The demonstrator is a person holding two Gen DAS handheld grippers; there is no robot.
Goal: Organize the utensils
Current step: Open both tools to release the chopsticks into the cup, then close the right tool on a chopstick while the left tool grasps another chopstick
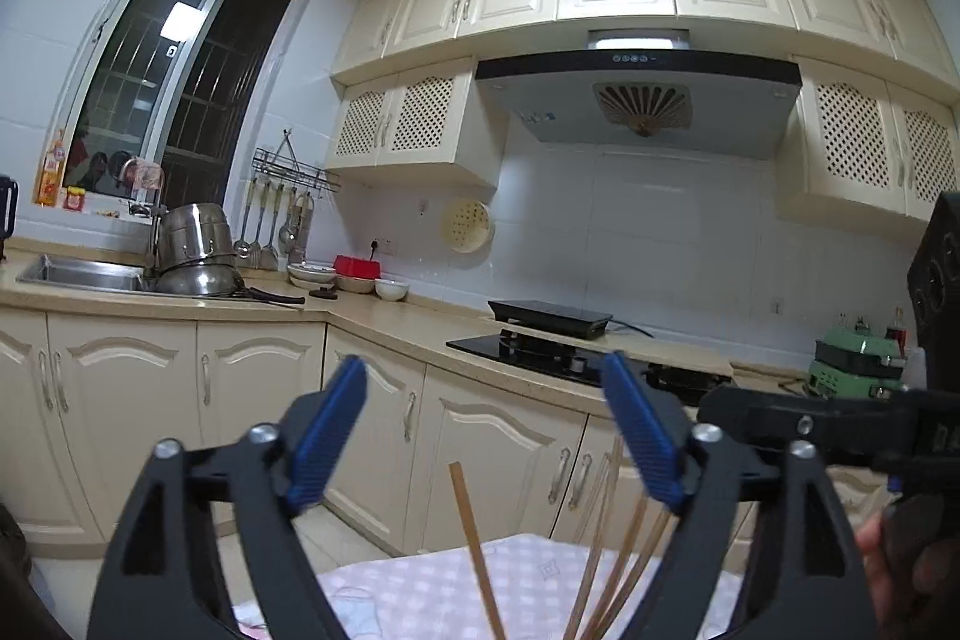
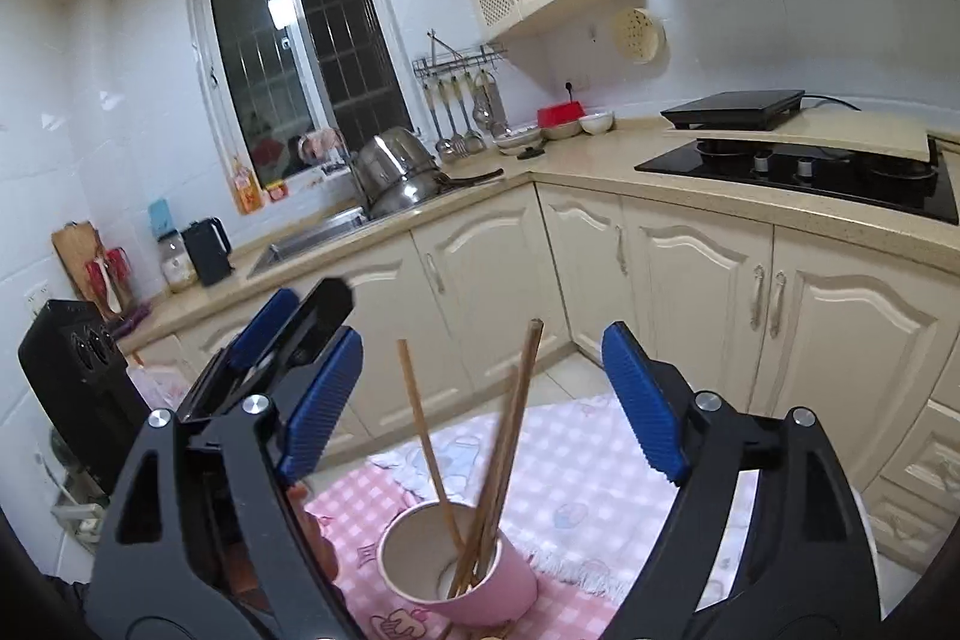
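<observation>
While both tongs are held wide open with nothing in them, the chopsticks (image 2: 480, 466) are seen standing loose in the pink cup (image 2: 474, 568), just below and between the blue pads of the right tongs (image 2: 480, 400). From the left tongs (image 1: 486, 430), only the stick tops are seen, low between its pads. The cup could be tipped over on the checked cloth (image 2: 576, 466) if the leaning sticks are bumped, because the sticks are spread out.
</observation>
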